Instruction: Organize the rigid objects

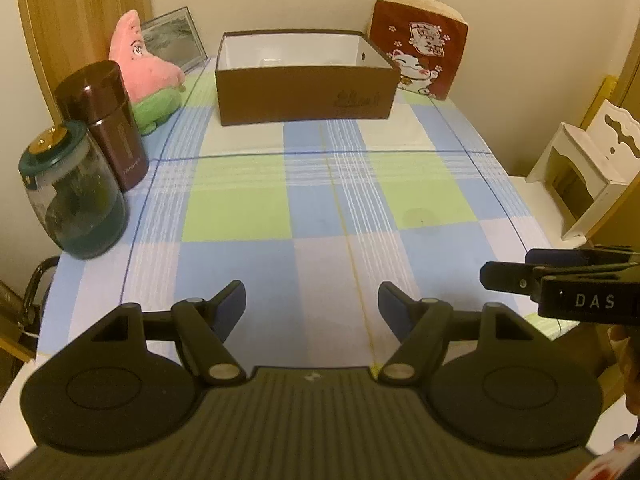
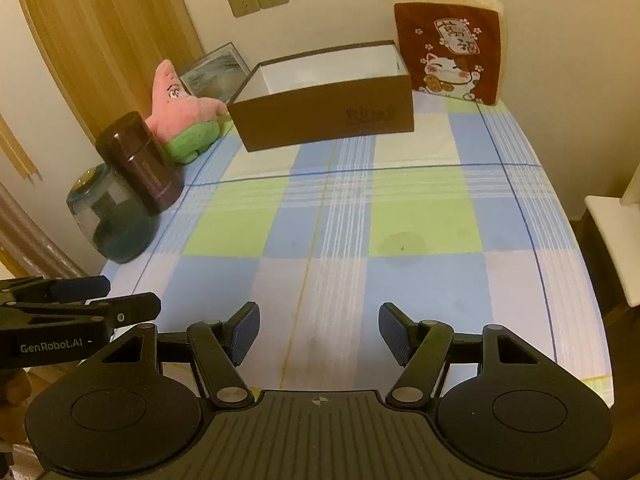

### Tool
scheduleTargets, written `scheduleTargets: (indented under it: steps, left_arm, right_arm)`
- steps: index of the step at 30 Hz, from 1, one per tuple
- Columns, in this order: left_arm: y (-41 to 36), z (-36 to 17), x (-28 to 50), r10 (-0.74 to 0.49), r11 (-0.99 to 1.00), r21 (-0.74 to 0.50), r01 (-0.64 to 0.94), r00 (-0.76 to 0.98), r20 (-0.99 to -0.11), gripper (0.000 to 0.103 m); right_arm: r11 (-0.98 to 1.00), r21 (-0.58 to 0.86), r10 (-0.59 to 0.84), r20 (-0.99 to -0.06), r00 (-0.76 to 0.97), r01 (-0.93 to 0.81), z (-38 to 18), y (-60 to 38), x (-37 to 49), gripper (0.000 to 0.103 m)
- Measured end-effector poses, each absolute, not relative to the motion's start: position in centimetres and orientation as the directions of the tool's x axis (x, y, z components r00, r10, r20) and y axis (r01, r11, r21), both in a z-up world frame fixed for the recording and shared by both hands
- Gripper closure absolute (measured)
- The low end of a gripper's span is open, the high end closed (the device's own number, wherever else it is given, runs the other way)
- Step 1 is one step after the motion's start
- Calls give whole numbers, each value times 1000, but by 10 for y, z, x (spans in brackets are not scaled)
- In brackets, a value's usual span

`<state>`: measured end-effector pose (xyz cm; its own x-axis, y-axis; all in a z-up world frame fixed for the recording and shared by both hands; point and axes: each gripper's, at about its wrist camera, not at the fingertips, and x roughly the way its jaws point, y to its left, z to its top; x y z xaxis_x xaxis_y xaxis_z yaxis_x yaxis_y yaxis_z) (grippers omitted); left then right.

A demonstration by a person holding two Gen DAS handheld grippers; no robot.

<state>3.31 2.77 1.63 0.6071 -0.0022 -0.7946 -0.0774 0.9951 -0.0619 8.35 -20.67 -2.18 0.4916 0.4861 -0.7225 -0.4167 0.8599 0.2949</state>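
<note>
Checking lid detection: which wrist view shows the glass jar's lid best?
Left wrist: the glass jar is close, its green lid fully visible. Right wrist shows the jar smaller, partly hidden behind the brown canister.

A table covered by a blue, green and white checked cloth (image 1: 320, 208) is seen. On it are set an open brown cardboard box (image 1: 304, 94), a maroon cylindrical flask (image 1: 106, 120), a clear green-lidded jar (image 1: 72, 196), a pink star plush (image 1: 144, 68) and a red lucky-cat cushion (image 1: 420, 44).

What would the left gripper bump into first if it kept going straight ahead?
Probably just the checked tablecloth, since the left gripper tilts downward. The brown box lies farther on.
</note>
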Motion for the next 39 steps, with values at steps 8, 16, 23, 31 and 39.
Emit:
scheduleTargets:
  steps: [8,16,23,31,39]
  left_arm:
    - [14,11,26,9,995,-51,-84,593,-805,32]
    - [8,7,20,12,995,-48,-87,585,-811,32]
    - [8,8,18,14,995,-48,-89,587,-810,32]
    - [8,8,20,16,995,-47,-93,584,-811,32]
    - [10,7,23,16,994,-48,-93,584,-812,32]
  right_arm:
    - [857,291,483,-743,463,-426,-30,-213,76,37]
    - [853,295,487,-749,450,-431,-34,-217,72,37]
    - [853,296,487,-749,449,-431,-33,-218,70,37]
    - [853,296,487,-750,448,-430,-34,-217,71,37]
    - [853,296,486,-750,448,-430,-33,-216,72,37]
